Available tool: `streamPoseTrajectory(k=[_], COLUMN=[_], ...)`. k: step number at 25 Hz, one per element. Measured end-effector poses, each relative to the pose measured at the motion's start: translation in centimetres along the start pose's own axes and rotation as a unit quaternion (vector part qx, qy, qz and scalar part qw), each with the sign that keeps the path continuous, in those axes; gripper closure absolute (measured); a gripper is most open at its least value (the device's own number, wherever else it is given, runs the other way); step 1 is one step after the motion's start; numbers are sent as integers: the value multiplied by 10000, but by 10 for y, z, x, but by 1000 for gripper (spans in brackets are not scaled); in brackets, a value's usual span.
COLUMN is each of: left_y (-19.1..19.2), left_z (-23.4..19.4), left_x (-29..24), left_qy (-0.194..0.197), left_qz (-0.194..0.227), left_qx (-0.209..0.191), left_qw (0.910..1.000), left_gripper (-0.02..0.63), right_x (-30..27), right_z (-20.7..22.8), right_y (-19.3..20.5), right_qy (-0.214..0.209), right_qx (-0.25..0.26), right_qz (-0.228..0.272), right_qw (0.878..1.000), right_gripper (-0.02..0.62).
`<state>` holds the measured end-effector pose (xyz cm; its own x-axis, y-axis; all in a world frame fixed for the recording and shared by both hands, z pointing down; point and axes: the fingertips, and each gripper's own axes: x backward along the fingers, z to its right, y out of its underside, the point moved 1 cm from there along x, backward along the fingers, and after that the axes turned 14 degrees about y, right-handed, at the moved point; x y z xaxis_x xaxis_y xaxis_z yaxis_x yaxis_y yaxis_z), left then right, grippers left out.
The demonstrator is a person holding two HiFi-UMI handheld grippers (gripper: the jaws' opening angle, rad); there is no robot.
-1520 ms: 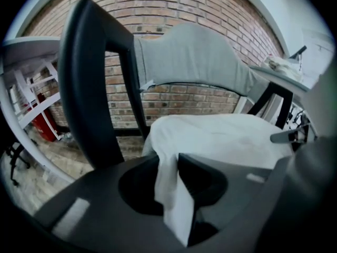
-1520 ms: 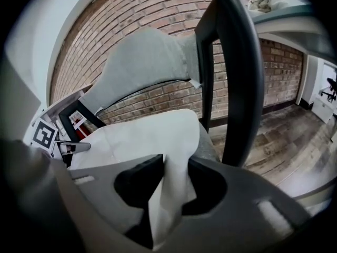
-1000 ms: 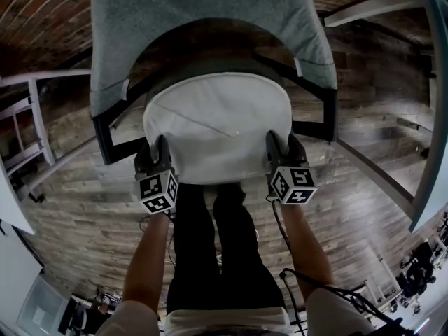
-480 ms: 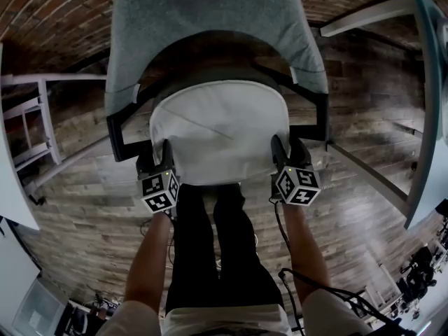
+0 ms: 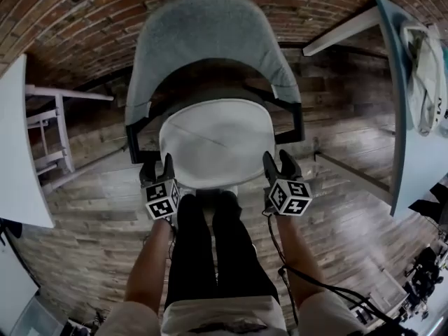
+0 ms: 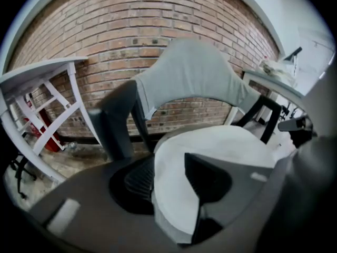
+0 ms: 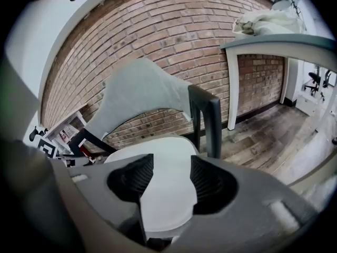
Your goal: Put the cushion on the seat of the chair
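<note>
Light: dim, even, indoor; cushion (image 5: 218, 142) the brightest surface; head view darkens toward corners; heavy fisheye bending at all edges; gripper views ringed by black vignette, near foreground soft; left gripper view blurred.

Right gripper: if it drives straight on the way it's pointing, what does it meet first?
Probably the white cushion lying on the chair, framed between the right gripper's open jaws; depth is unclear.

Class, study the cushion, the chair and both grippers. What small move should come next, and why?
Probably draw both grippers back toward the person. The cushion lies flat on the seat of the chair. The left gripper jaws are opening, the right gripper jaws stand apart, and neither pair presses on the cushion, so nothing seems left to place.
</note>
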<state>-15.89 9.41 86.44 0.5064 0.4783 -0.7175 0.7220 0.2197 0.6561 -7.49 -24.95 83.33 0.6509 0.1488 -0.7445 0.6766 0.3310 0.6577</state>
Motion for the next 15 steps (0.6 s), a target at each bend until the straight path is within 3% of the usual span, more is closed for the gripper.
streamPoseTrajectory(k=[4,15], left_y=[-37,-204], left_z=[21,69], left_x=[41,193], left_qy=[270,782], left_qz=[104,910], left_qx=[-29,-828], left_qw=[9996,9893], left_gripper=[454,454], right_x=[39,179], right_z=[-22,-114], right_y=[-25,-157], right_qy=[-67,-402], right_qx=[8,-15], right_qz=[81,941], right_qw=[9999,9947], right_gripper=[377,380])
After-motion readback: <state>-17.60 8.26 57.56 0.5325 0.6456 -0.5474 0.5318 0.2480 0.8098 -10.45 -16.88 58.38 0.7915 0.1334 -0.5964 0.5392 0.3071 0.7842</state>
